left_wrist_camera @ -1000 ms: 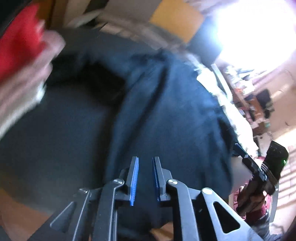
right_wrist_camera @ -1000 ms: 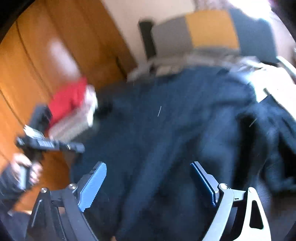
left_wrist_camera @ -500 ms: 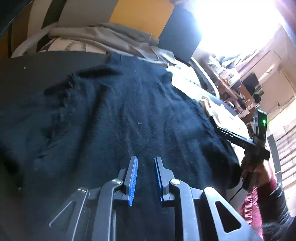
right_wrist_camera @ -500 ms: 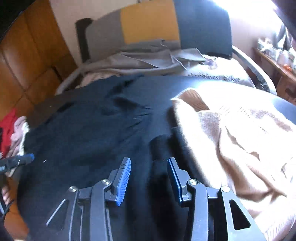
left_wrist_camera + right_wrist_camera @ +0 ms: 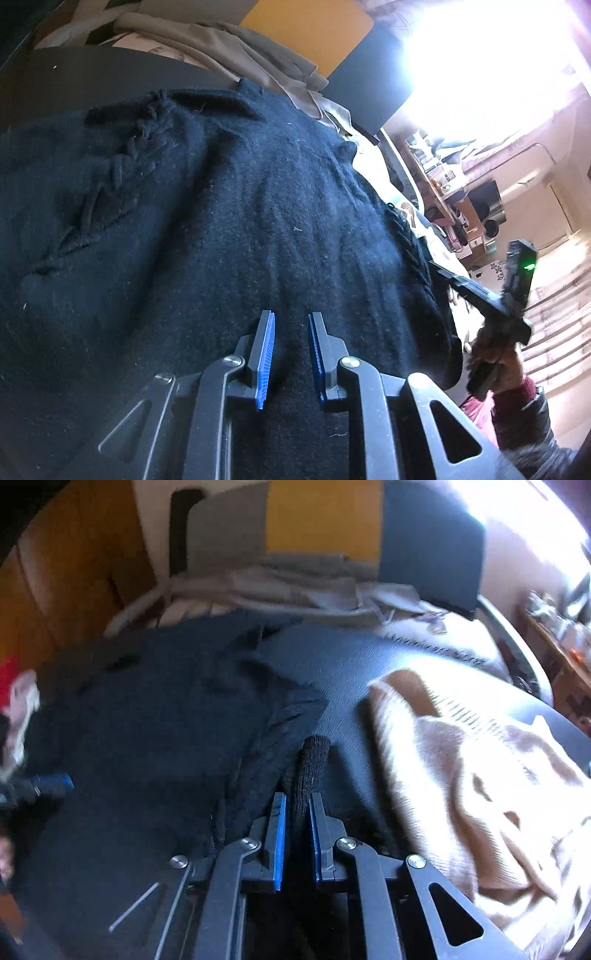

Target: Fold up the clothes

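Observation:
A dark navy knit sweater (image 5: pixel 229 221) lies spread over a dark table and fills the left wrist view; it also shows in the right wrist view (image 5: pixel 147 738). My left gripper (image 5: pixel 290 325) sits over the sweater's near edge, its blue pads close together with dark fabric between them. My right gripper (image 5: pixel 297 805) is shut on the sweater's sleeve cuff (image 5: pixel 312 764), which sticks up between the pads. The right gripper also shows in the left wrist view (image 5: pixel 506 295) at the sweater's right edge.
A cream and tan knit garment (image 5: pixel 480 775) lies on the table to the right. Grey clothes (image 5: pixel 295 583) are piled on a chair behind. Red and pale folded items (image 5: pixel 14 690) sit at the far left. A cluttered shelf (image 5: pixel 461 206) stands beyond.
My right gripper has closed from wide open onto the sleeve cuff. My left gripper has moved in closer over the sweater, with its pads unchanged.

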Demonstrator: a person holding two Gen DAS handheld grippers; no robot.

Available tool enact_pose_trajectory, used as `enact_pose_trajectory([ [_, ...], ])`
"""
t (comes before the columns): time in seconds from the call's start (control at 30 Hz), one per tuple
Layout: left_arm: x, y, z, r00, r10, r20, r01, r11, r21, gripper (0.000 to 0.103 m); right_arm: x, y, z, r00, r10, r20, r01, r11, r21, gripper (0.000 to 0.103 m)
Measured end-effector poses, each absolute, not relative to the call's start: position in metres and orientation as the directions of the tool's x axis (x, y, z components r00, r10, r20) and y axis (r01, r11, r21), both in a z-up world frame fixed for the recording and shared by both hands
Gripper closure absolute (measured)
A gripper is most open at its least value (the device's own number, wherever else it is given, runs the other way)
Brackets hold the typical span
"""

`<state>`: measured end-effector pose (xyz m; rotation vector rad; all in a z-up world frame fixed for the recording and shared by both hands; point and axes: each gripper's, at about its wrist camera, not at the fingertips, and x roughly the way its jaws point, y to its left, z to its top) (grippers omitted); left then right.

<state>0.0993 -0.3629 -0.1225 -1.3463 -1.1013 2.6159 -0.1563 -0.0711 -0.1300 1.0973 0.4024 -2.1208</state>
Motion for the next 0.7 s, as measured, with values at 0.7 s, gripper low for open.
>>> enact_pose_trajectory([
  [0.7, 0.097, -0.357, -0.128, -0.659, 0.3, -0.69, 0.285, -0.749, -0.598, 0.086, -0.21, 0.138, -0.015, -0.808, -0.068, -0.586, 0.166, -0.979, -0.115, 0.095],
])
